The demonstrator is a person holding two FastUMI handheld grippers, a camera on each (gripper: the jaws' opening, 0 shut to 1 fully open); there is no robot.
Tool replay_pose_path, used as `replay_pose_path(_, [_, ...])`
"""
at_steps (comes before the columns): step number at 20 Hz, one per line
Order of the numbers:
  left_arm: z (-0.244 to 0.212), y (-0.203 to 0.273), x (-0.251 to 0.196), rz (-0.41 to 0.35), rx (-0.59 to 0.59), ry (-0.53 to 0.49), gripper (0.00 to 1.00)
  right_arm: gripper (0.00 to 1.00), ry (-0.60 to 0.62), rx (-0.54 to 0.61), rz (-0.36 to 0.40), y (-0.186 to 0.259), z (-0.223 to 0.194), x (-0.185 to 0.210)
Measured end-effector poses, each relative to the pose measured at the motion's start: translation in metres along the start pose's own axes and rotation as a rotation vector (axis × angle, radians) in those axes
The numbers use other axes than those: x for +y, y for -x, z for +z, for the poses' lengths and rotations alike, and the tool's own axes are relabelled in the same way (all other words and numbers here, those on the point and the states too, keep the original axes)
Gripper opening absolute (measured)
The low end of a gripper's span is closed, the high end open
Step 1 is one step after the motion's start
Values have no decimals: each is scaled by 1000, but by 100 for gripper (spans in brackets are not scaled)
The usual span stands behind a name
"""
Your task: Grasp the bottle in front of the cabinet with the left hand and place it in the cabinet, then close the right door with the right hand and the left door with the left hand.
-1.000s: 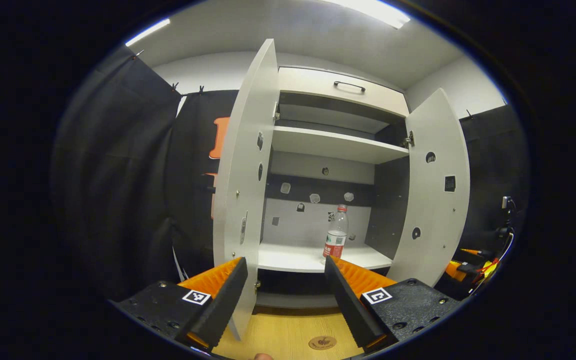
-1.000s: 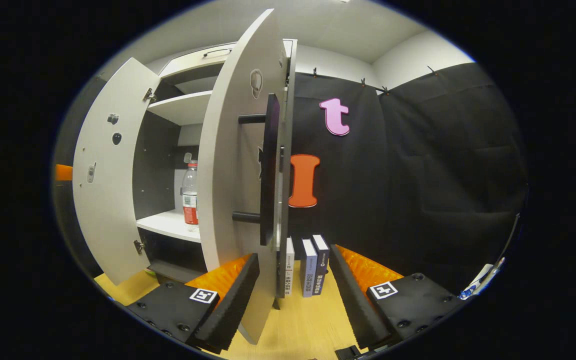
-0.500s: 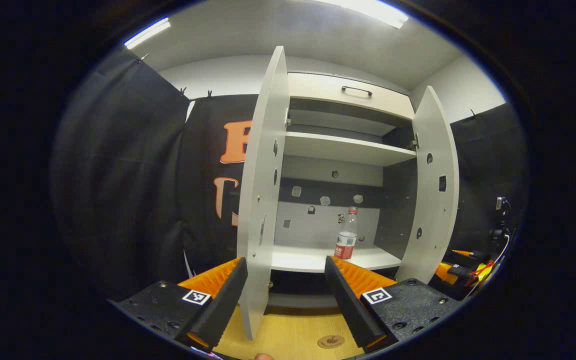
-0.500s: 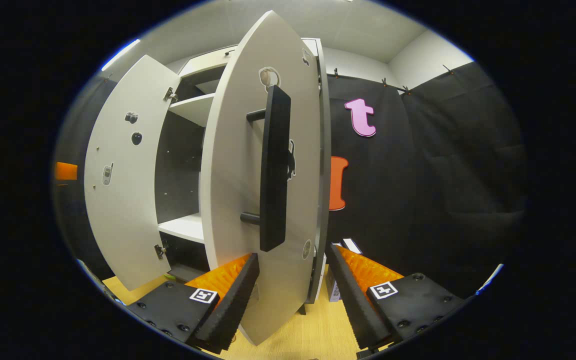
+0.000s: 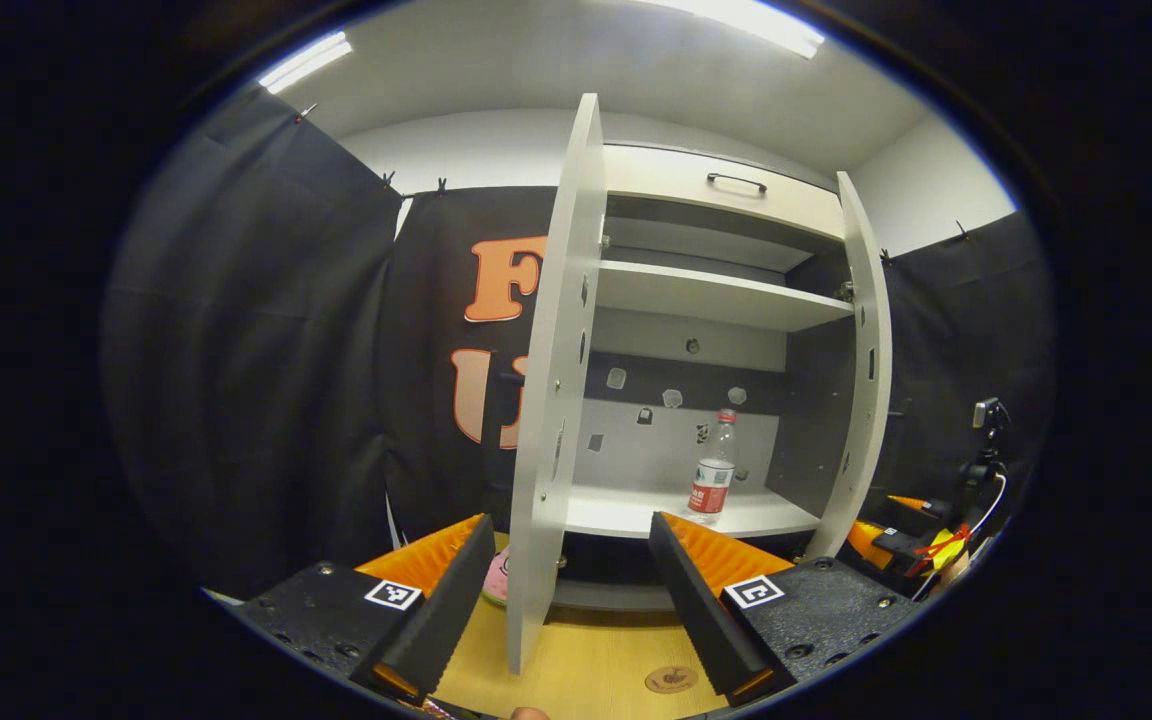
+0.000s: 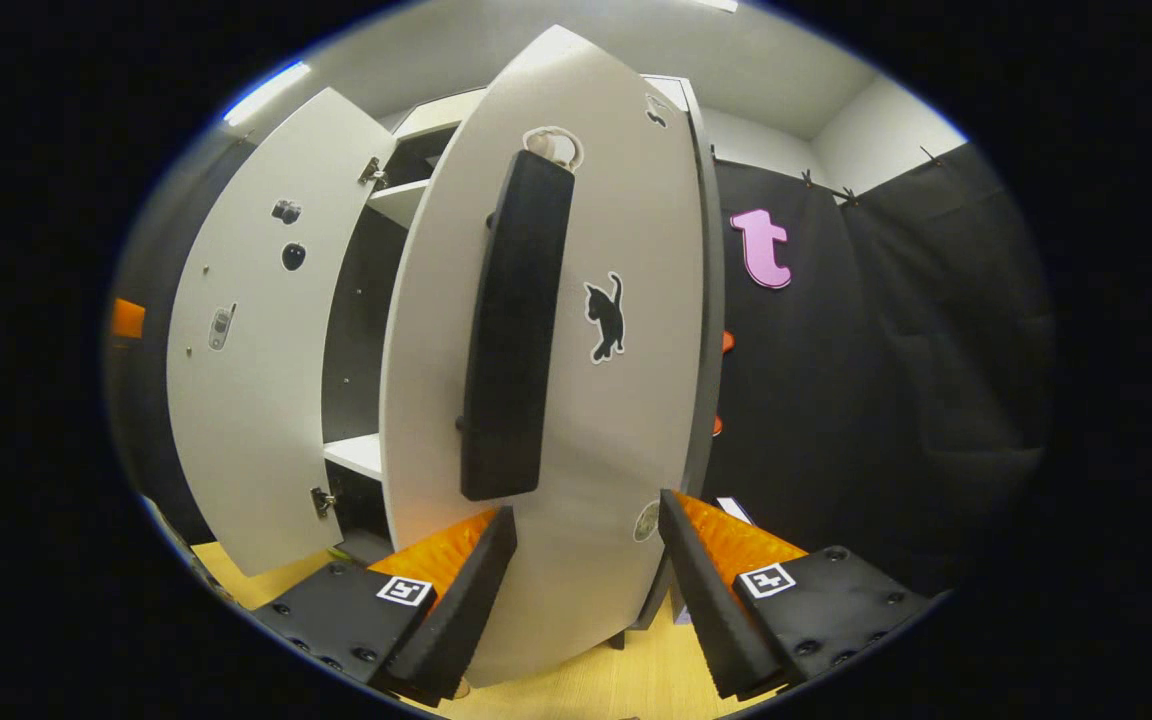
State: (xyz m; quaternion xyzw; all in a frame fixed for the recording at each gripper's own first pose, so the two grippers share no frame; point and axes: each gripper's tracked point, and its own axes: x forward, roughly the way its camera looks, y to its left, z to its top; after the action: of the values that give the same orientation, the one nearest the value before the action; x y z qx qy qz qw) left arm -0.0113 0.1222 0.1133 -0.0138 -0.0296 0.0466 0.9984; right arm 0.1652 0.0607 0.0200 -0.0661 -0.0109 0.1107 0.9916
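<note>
right gripper view, right door [image 6: 626, 420] swung further closed

Clear, red-labelled bottle [image 5: 712, 470] stands upright on the cabinet [image 5: 706, 300] shelf, at 3 o'clock. Both white doors ajar.

in the right gripper view the right door [image 6: 576, 400] hides most of the cabinet inside; at 9 o'clock a narrow strip of shelf [image 6: 356, 455] shows. its lower edge is hidden behind the fingers [image 6: 456, 610].
</note>
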Motion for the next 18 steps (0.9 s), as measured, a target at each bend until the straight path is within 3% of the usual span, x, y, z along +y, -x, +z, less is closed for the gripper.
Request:
replay_pose_path(7, [-2, 12, 27, 55, 6, 28, 95, 95, -26, 16, 53, -57, -4, 32])
replay_pose_path(18, [-21, 4, 91, 161, 36, 36, 93, 95, -37, 34, 14, -69, -4, 33])
